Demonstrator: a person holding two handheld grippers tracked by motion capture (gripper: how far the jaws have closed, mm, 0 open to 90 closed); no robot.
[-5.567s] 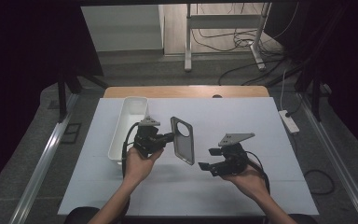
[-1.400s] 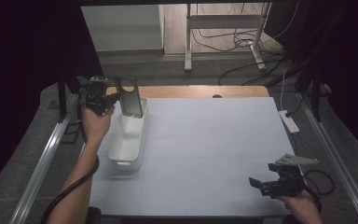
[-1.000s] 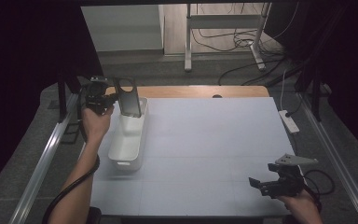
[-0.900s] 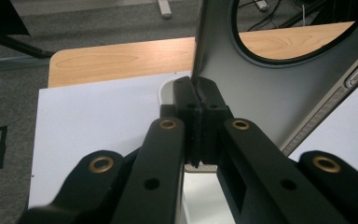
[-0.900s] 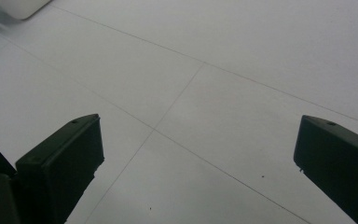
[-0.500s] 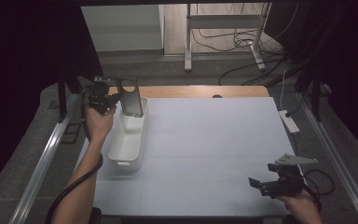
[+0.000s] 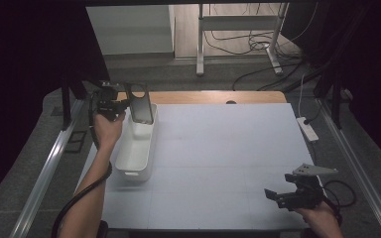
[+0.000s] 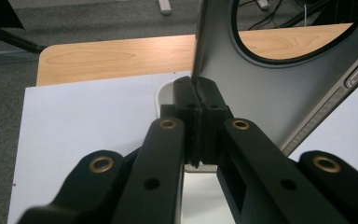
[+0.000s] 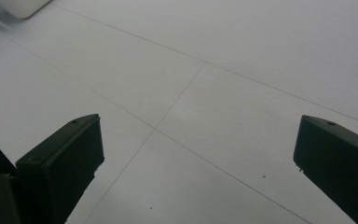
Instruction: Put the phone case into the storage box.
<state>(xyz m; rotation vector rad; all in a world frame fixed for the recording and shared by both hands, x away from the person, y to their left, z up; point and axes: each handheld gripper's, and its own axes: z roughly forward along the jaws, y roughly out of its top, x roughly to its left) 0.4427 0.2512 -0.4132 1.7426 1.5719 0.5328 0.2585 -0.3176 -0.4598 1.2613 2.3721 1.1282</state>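
My left gripper (image 7: pixel 125 104) is shut on the edge of a dark grey phone case (image 7: pixel 141 103) with a round camera cut-out. It holds the case upright over the far end of the white bin (image 7: pixel 135 174) at the table's left. In the left gripper view the jaws (image 8: pixel 196 93) pinch the case's thin edge (image 8: pixel 270 88), with the bin's rim just below. My right gripper (image 7: pixel 274 195) hovers low near the front right corner, open. Its jaws (image 9: pixel 198 144) stand wide apart over bare white mat, and a corner of the bin (image 9: pixel 21 7) shows far off.
A white mat (image 7: pixel 228 148) covers the table, with a wooden strip (image 7: pixel 203 97) at its far edge. A power strip (image 7: pixel 307 129) lies off the right side. Metal rails run along both sides, and cables lie on the floor behind.
Since the earliest frame, the left gripper has carried the case from the table's middle to above the bin's far end, and the right gripper has drawn back to the front right. Over the last second little has shifted.
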